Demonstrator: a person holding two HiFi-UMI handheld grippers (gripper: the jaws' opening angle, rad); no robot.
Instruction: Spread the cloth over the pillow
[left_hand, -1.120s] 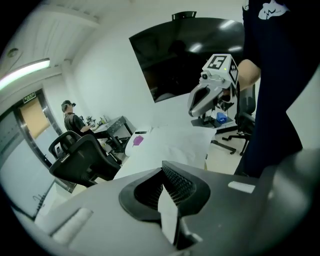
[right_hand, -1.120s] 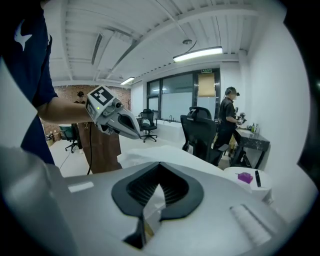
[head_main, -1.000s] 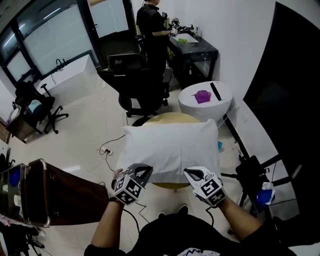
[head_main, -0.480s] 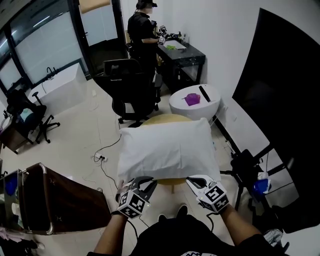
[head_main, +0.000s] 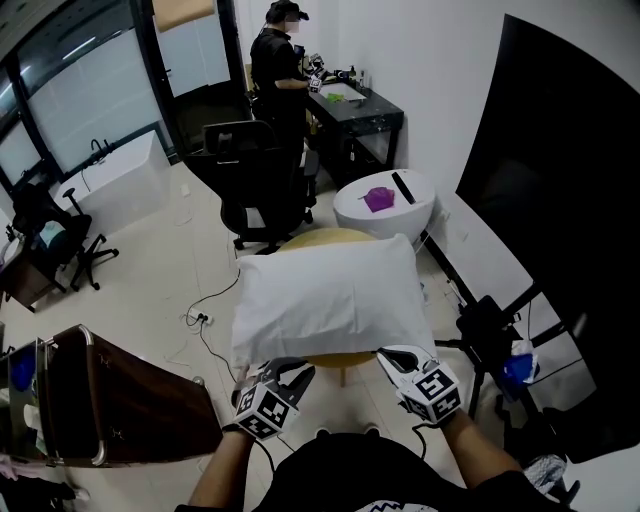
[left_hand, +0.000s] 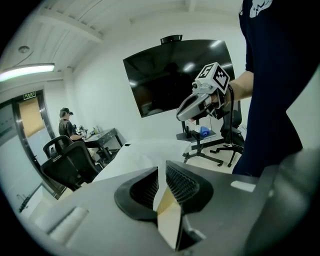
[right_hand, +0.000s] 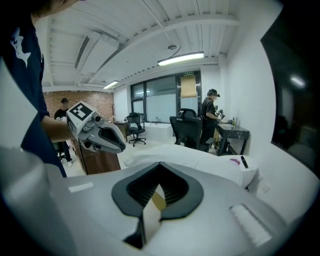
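Head view: white cloth (head_main: 300, 325) lies over pillow (head_main: 335, 275) on round worktop (head_main: 340, 237). Left tool (head_main: 292, 370) at near-left corner, right tool (head_main: 392, 357) at near-right corner.
Left gripper view: jaws just opened, narrow gap, nothing gripped, cloth ahead.
Right gripper view: jaws pressed together, tips by cloth's near edge.

Pillow (head_main: 325, 300) lies on table (head_main: 338, 236), chair (head_main: 258, 180) behind.
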